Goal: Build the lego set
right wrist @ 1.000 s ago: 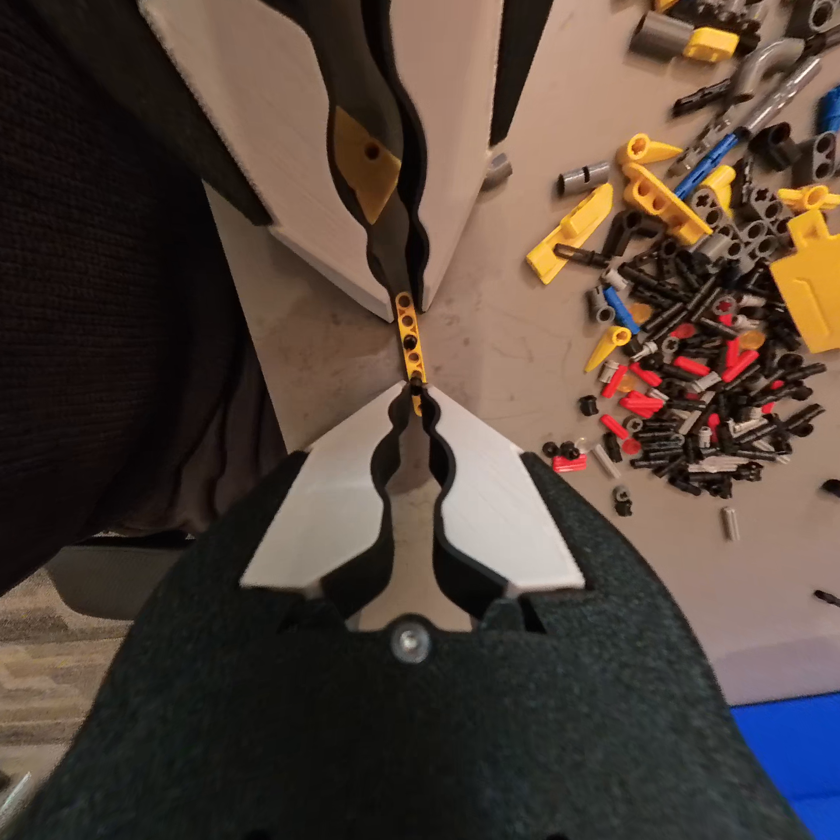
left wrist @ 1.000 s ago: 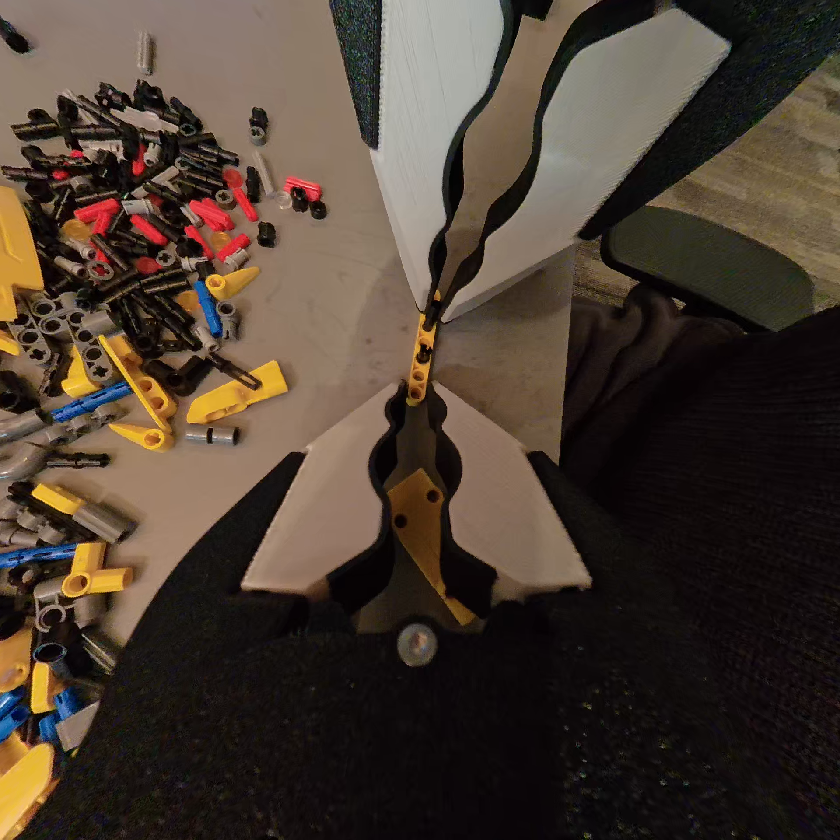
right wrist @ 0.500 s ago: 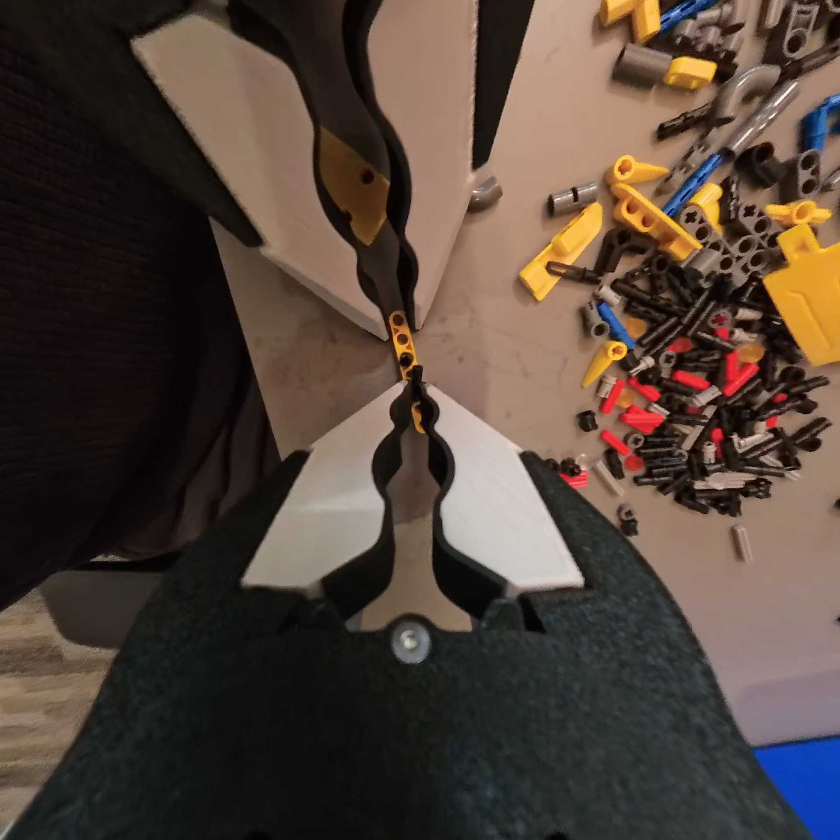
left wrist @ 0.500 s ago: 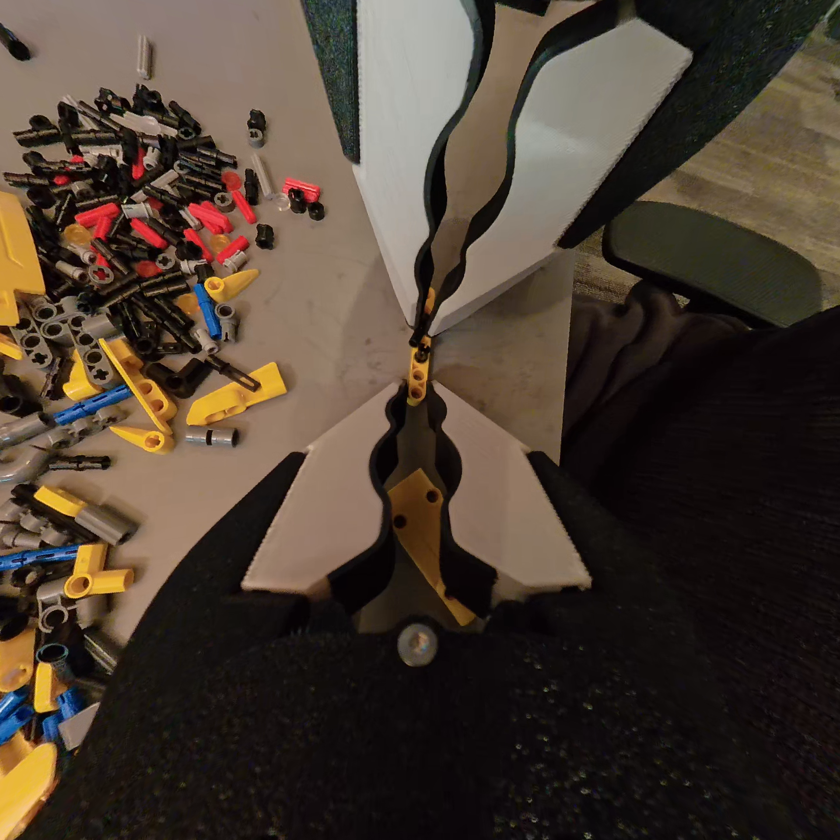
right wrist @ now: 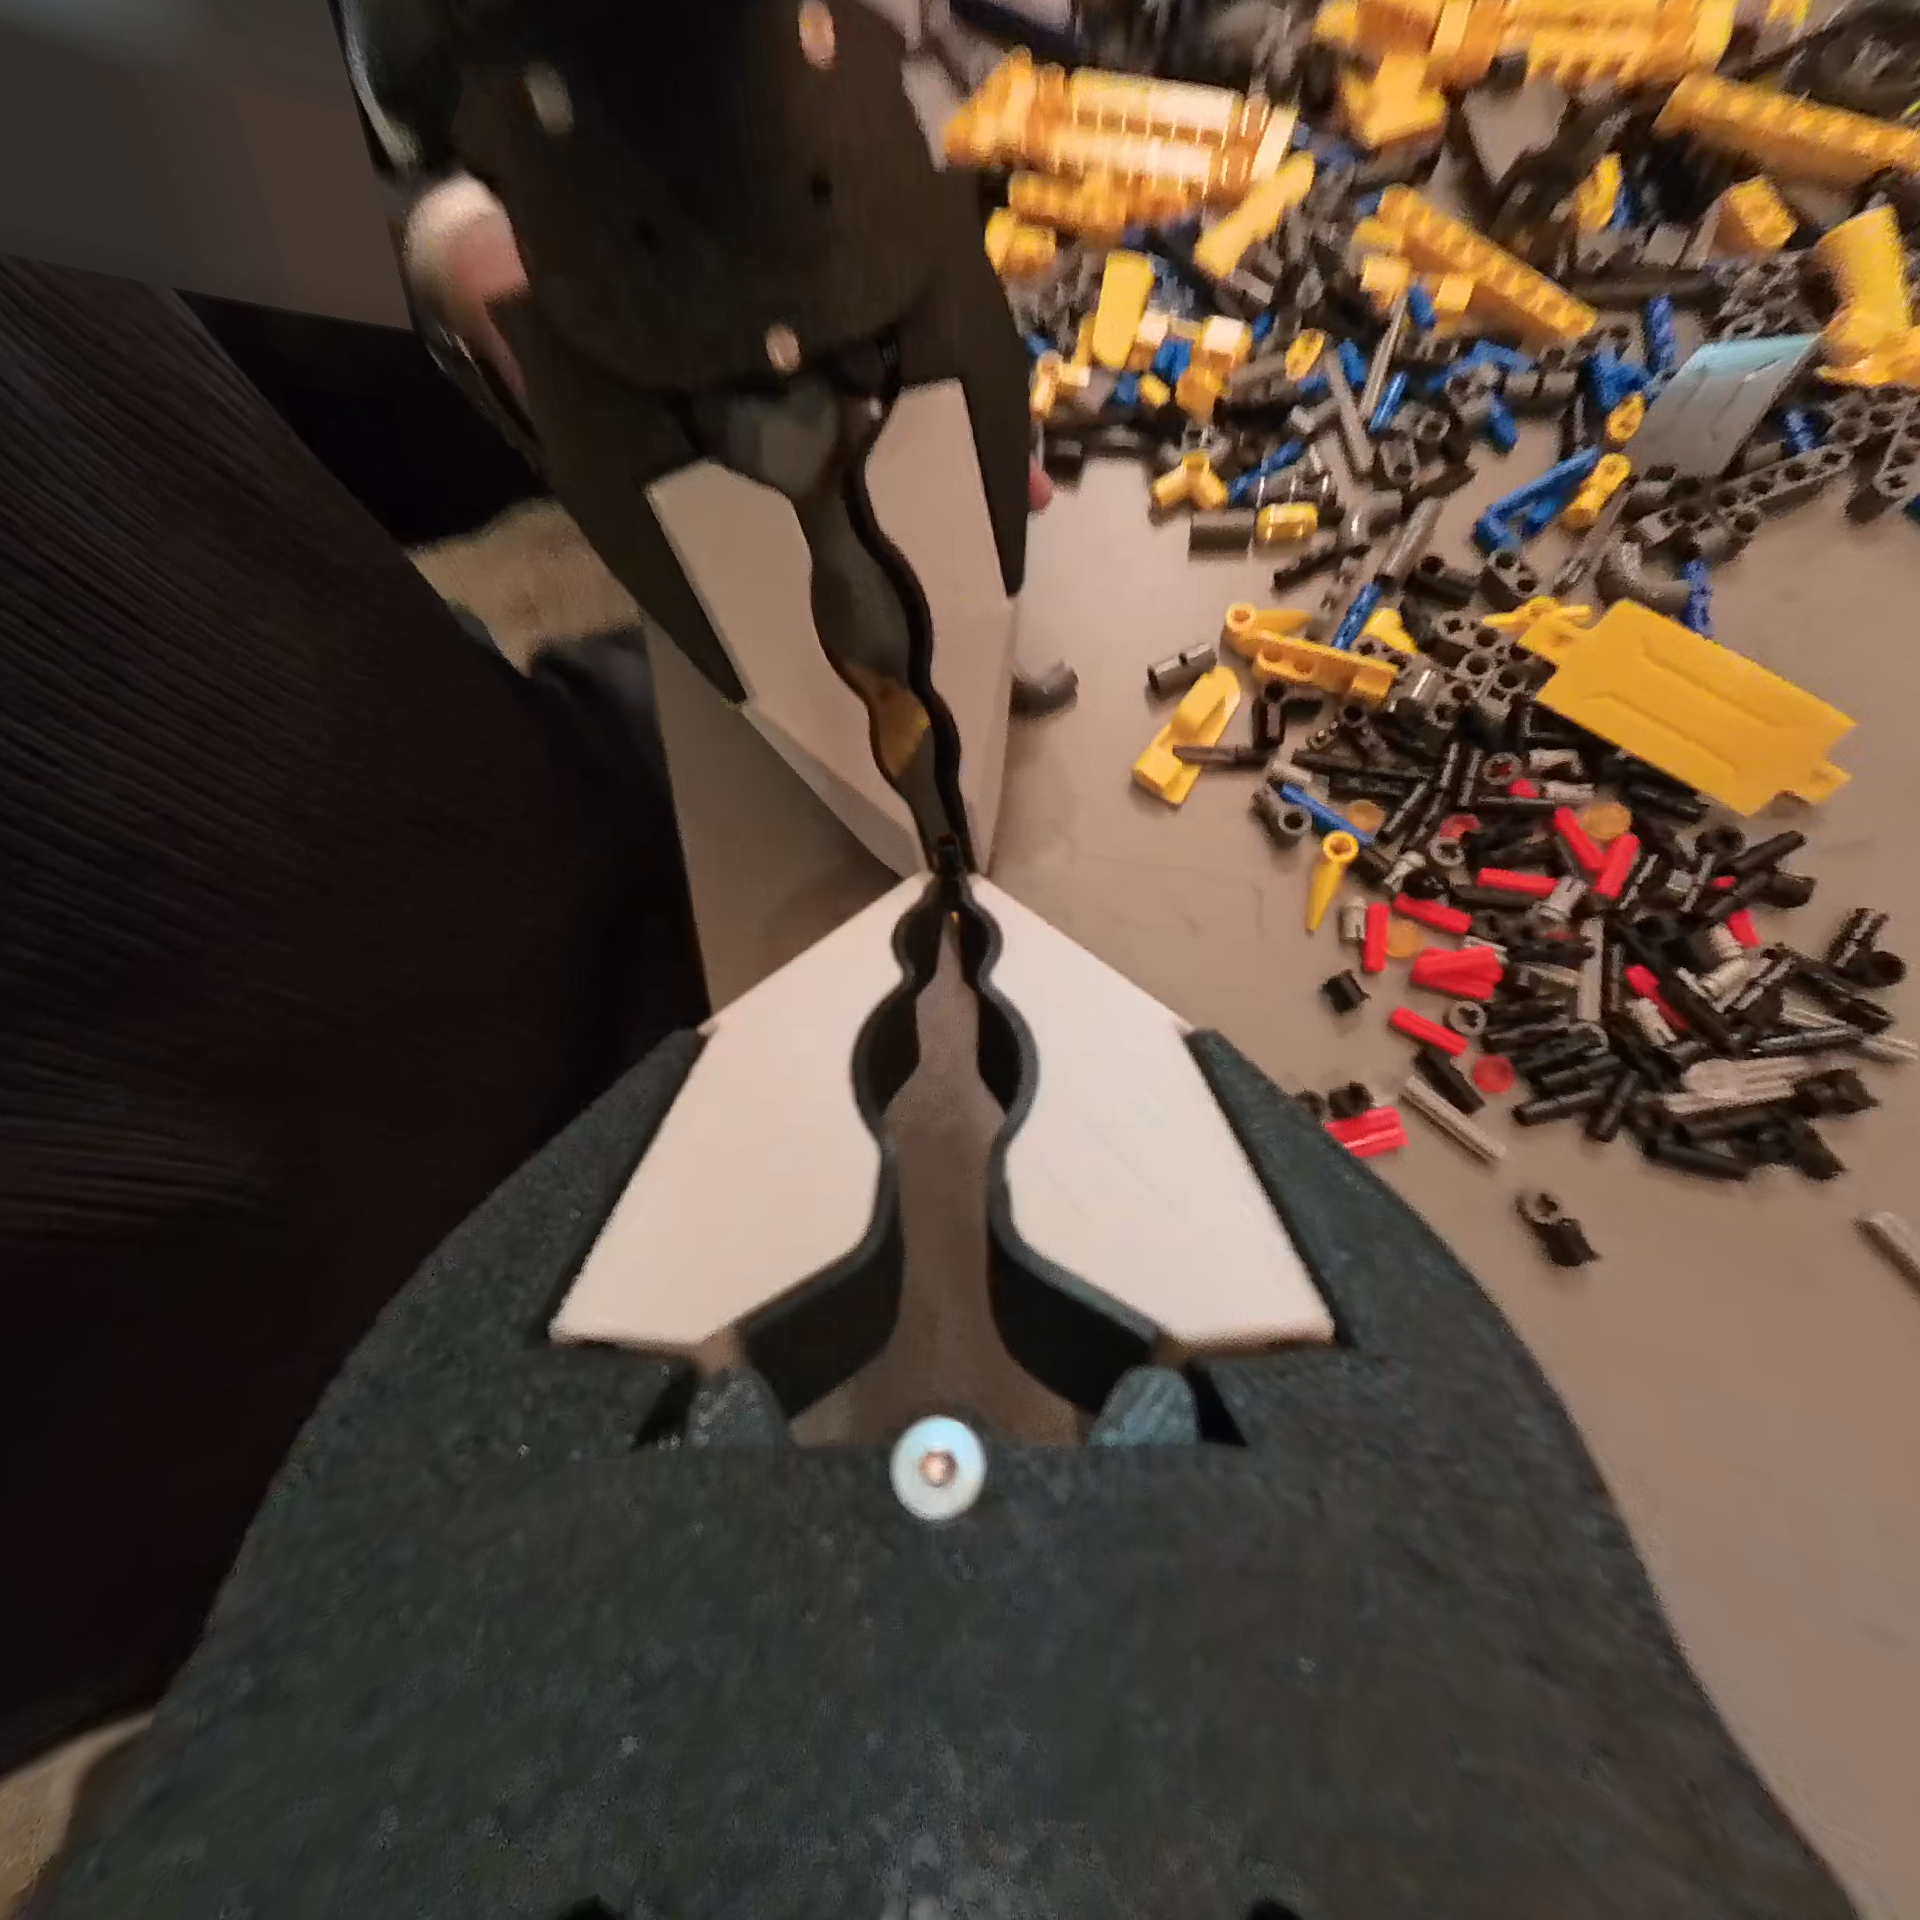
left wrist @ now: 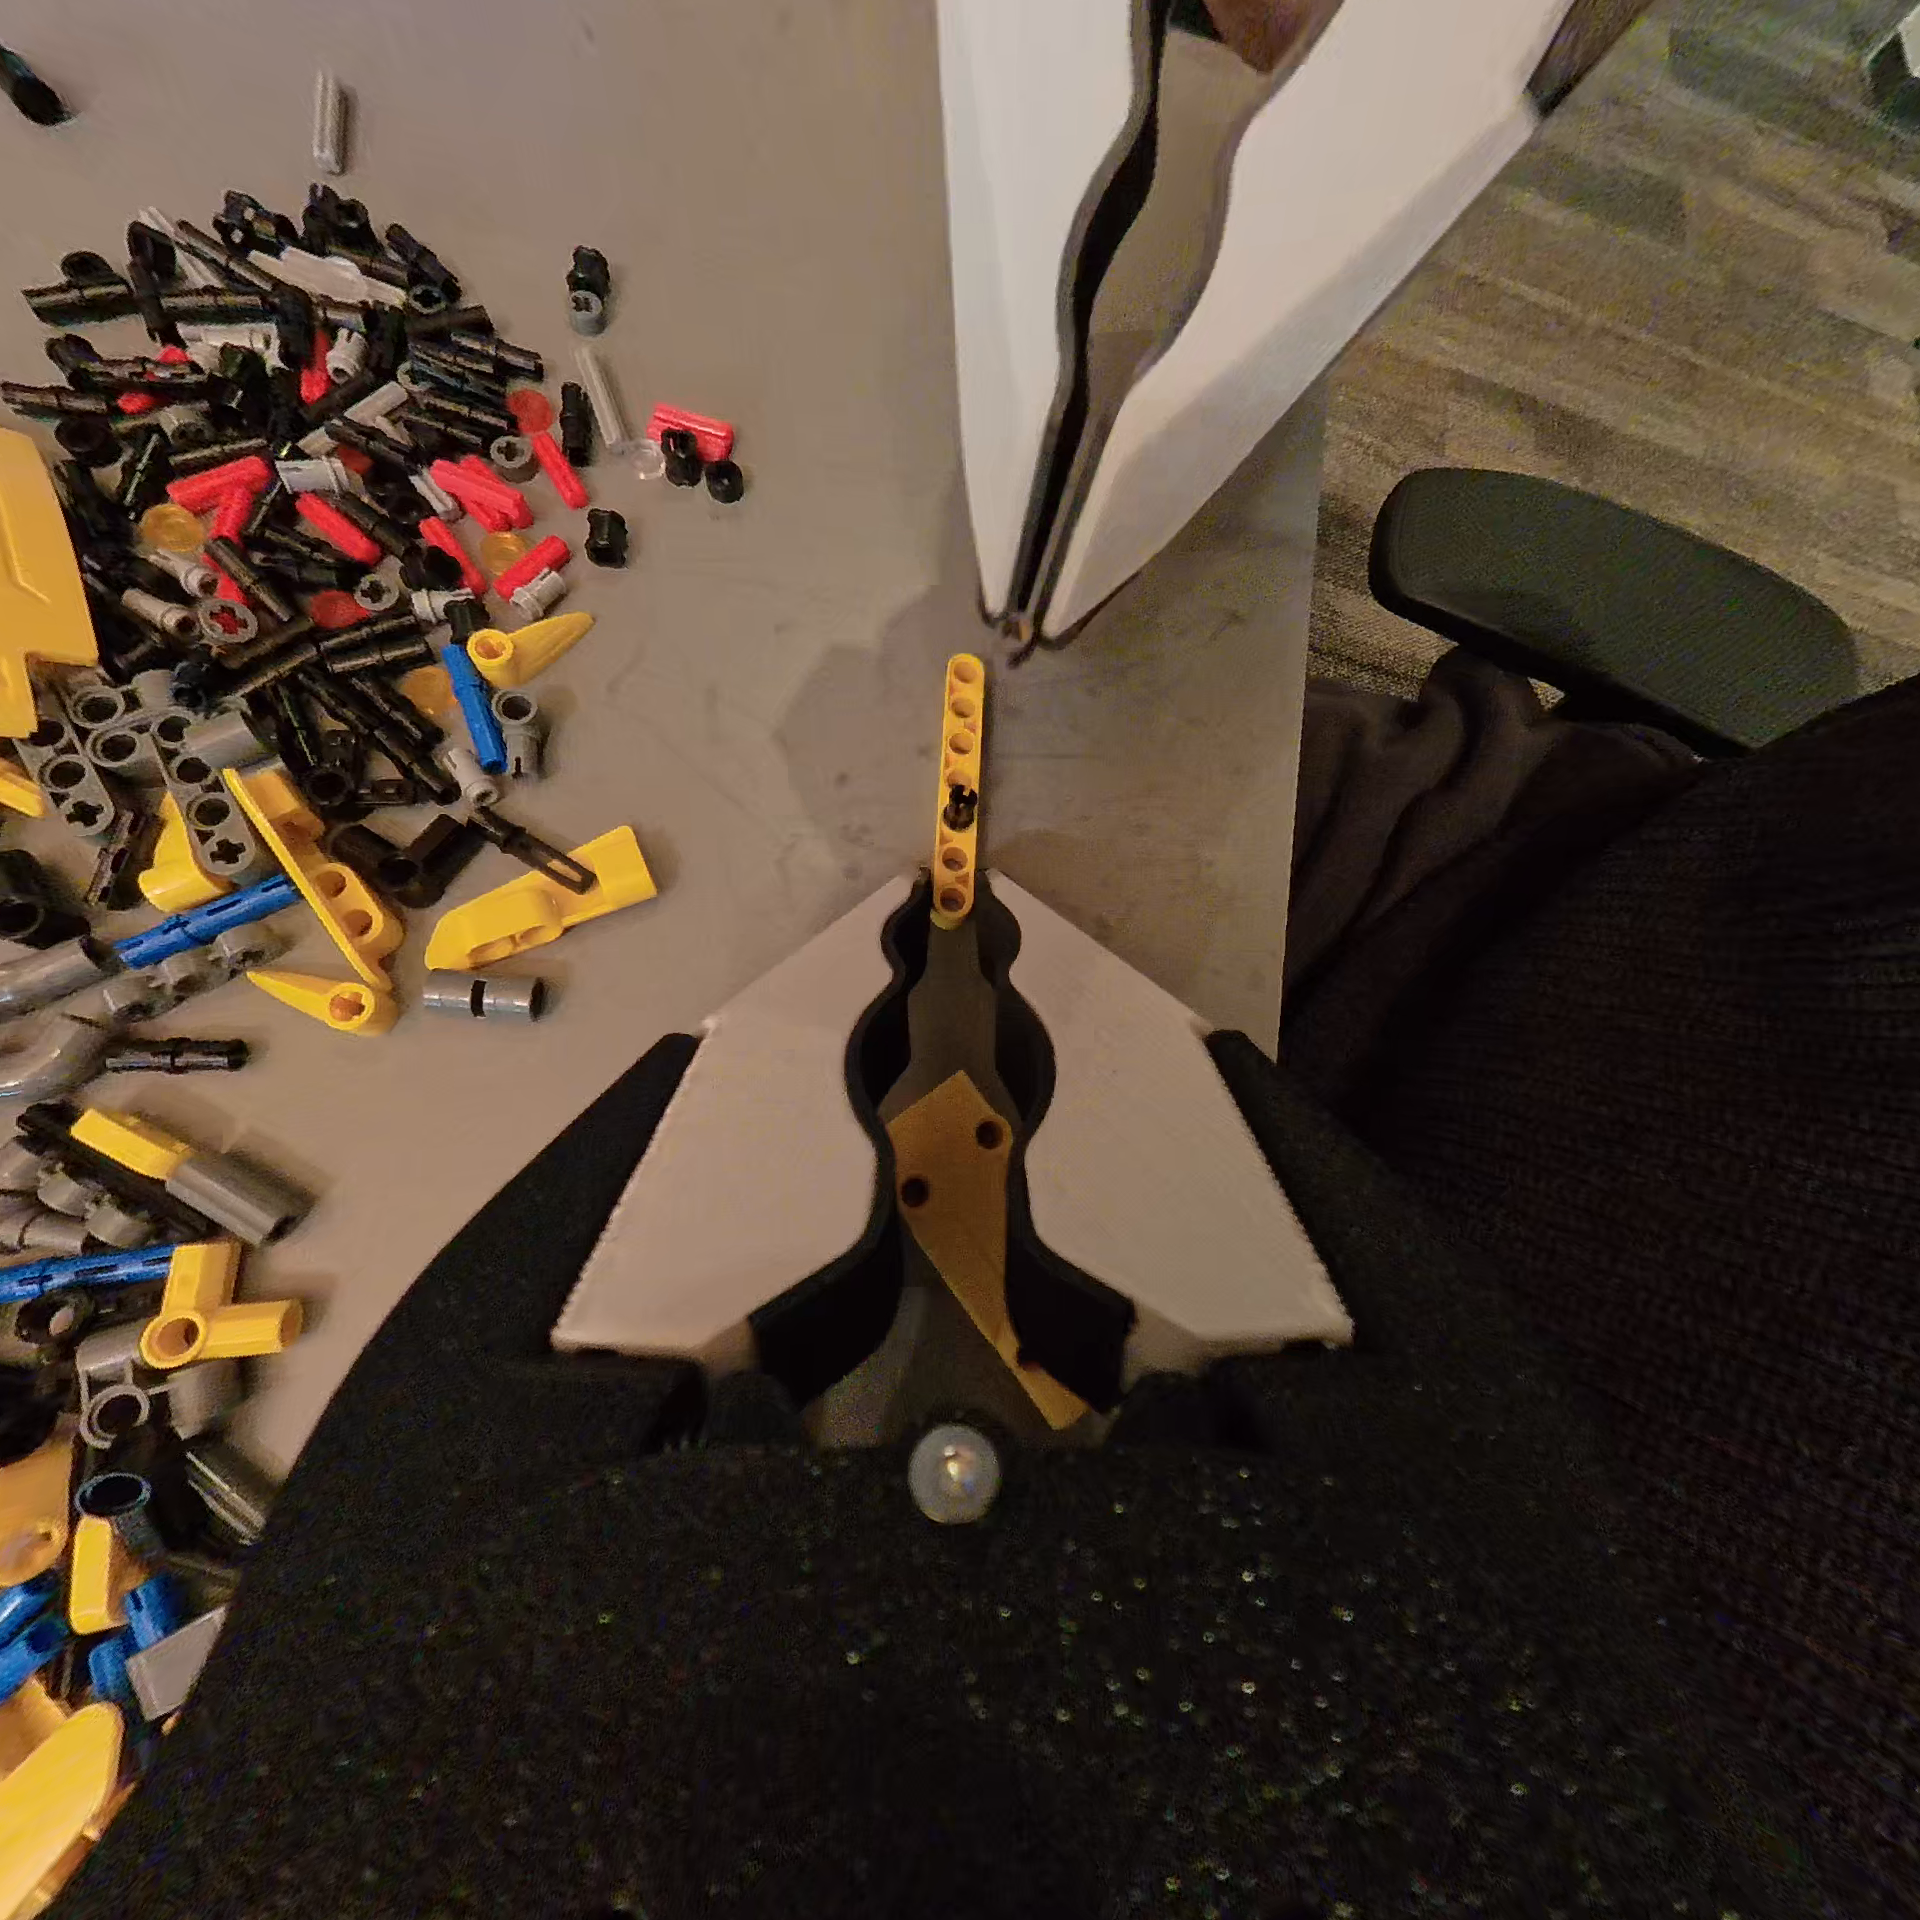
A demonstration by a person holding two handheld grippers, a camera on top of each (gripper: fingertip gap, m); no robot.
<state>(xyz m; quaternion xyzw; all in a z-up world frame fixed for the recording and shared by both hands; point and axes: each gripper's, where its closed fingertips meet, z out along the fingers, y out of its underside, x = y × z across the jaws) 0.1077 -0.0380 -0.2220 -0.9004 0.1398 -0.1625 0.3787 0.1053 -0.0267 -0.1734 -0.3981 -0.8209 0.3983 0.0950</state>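
On the grey table [left wrist: 790, 260], a loose heap of black, red and grey pins [left wrist: 312, 436] lies well to the left of the jaws of the left gripper [left wrist: 951, 883], with a yellow curved piece [left wrist: 540, 899] and a short grey connector [left wrist: 483, 995] at its near edge. To the right of those jaws, off the table, are a black chair armrest [left wrist: 1610, 613] and a dark knit garment [left wrist: 1610, 1039]. Right of the jaws of the right gripper [right wrist: 943, 894] lies a flat yellow panel [right wrist: 1694, 707], with a blurred pile of yellow and blue parts [right wrist: 1455, 156] beyond it.
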